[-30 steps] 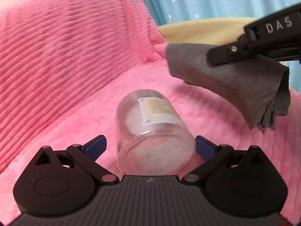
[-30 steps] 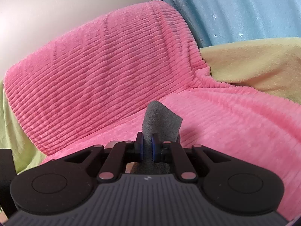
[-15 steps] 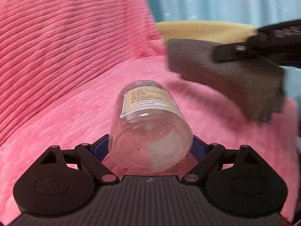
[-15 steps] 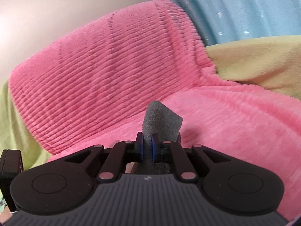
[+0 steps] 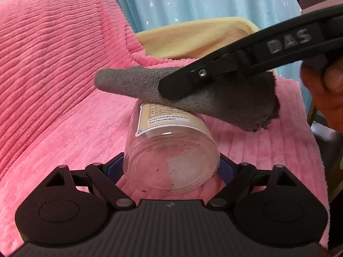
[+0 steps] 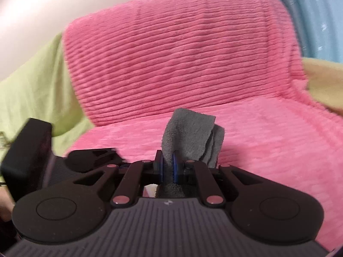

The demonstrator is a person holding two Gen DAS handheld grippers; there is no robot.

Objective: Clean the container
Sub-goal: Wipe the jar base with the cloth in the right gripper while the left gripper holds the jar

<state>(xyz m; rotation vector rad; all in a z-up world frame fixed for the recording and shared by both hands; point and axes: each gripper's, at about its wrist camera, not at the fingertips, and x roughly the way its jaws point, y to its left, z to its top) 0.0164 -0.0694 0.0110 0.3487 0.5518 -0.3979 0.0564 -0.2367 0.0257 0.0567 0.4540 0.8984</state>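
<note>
Two tongs: left clamps jar | right pinches cloth | pink blanket

A: What is the jar made of?

B: Clear, glossy plastic or glass, I cannot tell which, with dark specks on its base and a matt paper label.

A: And the cloth?

B: Grey, napped and soft, like microfibre, matt all over.

A: The cover beneath?

B: Pink plush, ribbed like wide corduroy, fuzzy. A smoother yellow fabric lies behind it.

A: The grippers?

B: Matt black plastic with small shiny metal pins; the left gripper has blue pads, smooth-looking.
</note>
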